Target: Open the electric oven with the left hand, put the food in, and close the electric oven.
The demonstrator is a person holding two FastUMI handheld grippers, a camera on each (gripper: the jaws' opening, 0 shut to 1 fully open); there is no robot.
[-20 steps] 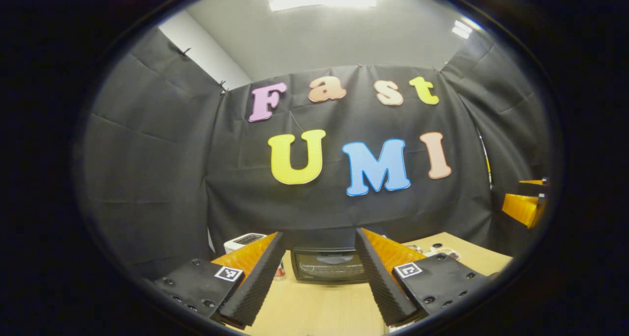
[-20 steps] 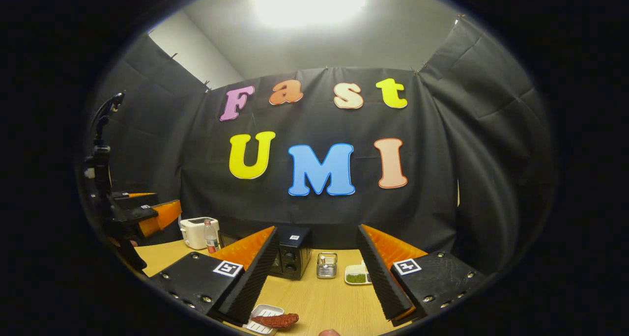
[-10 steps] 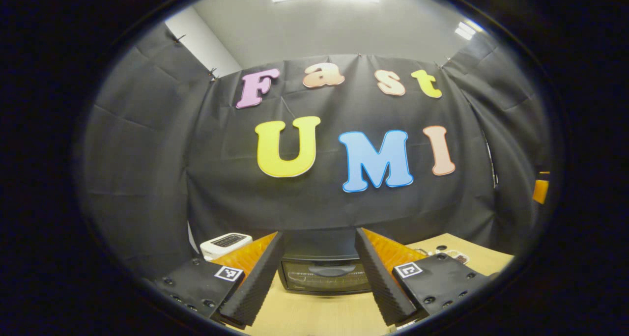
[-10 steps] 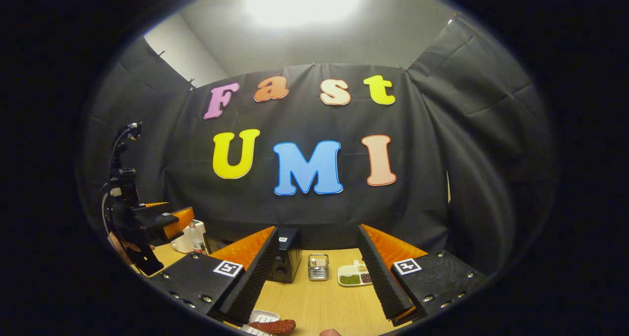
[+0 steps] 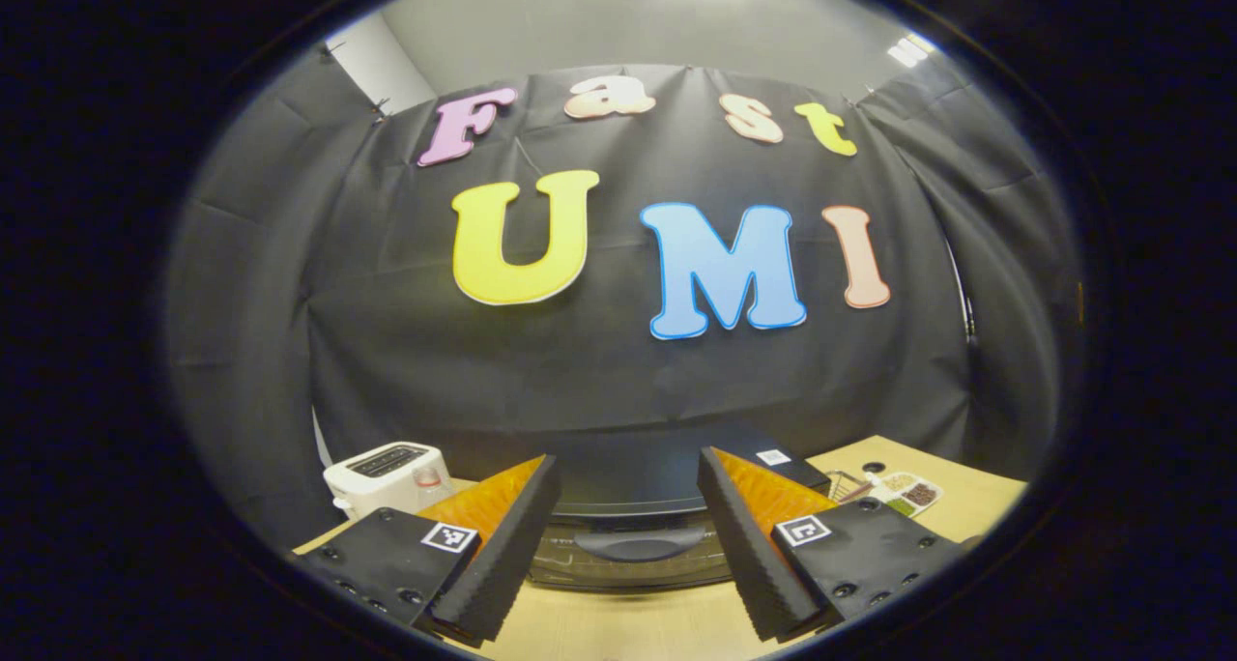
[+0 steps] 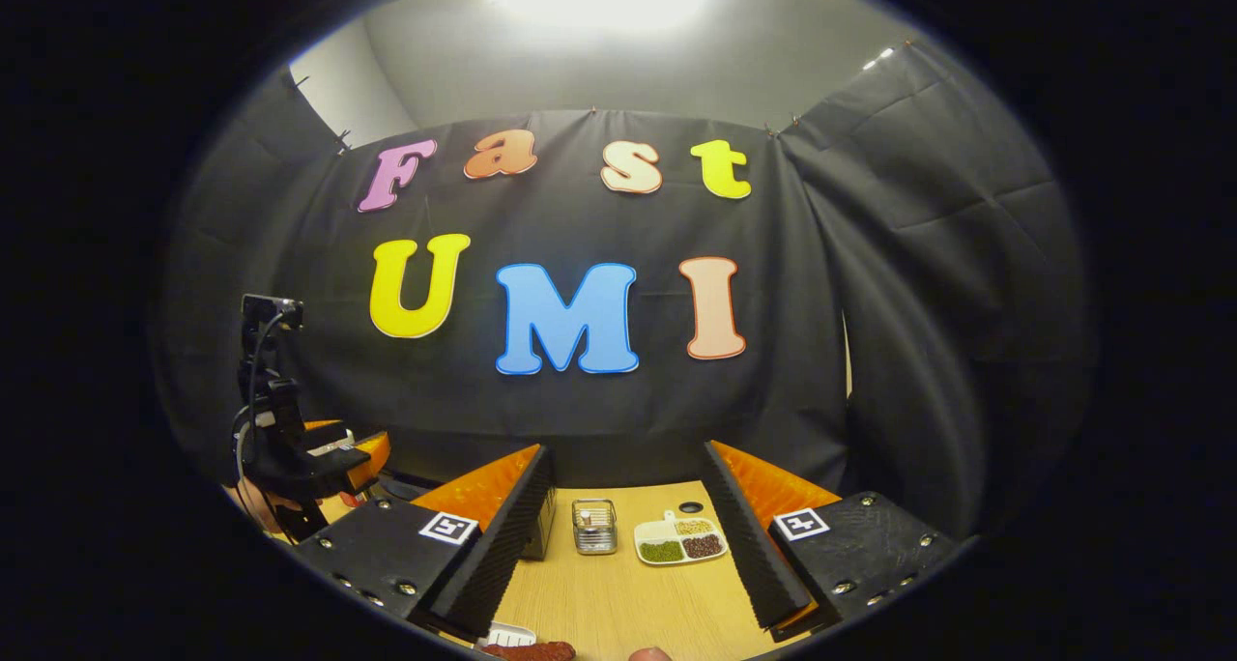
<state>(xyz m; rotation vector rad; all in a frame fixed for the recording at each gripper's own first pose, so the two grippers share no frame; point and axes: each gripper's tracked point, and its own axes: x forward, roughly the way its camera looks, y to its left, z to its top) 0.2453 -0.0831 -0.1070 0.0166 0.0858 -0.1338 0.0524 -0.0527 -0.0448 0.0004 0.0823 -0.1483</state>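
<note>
Here, in the left gripper view, the left gripper is spread wide and grasps nothing. The electric oven sits straight ahead between its two fingers, close in front, with its door shut and the door handle centred in the gap; nothing touches the handle. A white toaster stands on the desk to the left of the gripper, and a divided dish of seasonings lies off to the right, beyond the oven's corner.

In the right gripper view, the right gripper is also released and empty, held above the desk. Ahead between its fingers stand a small wire basket and the divided dish, side by side. Below the gripper, at the near edge, the food, a reddish piece, lies on a white tray. Far to the left, the left gripper shows in a person's hand, near the oven, whose dark corner peeks out behind the right gripper's left finger.
</note>
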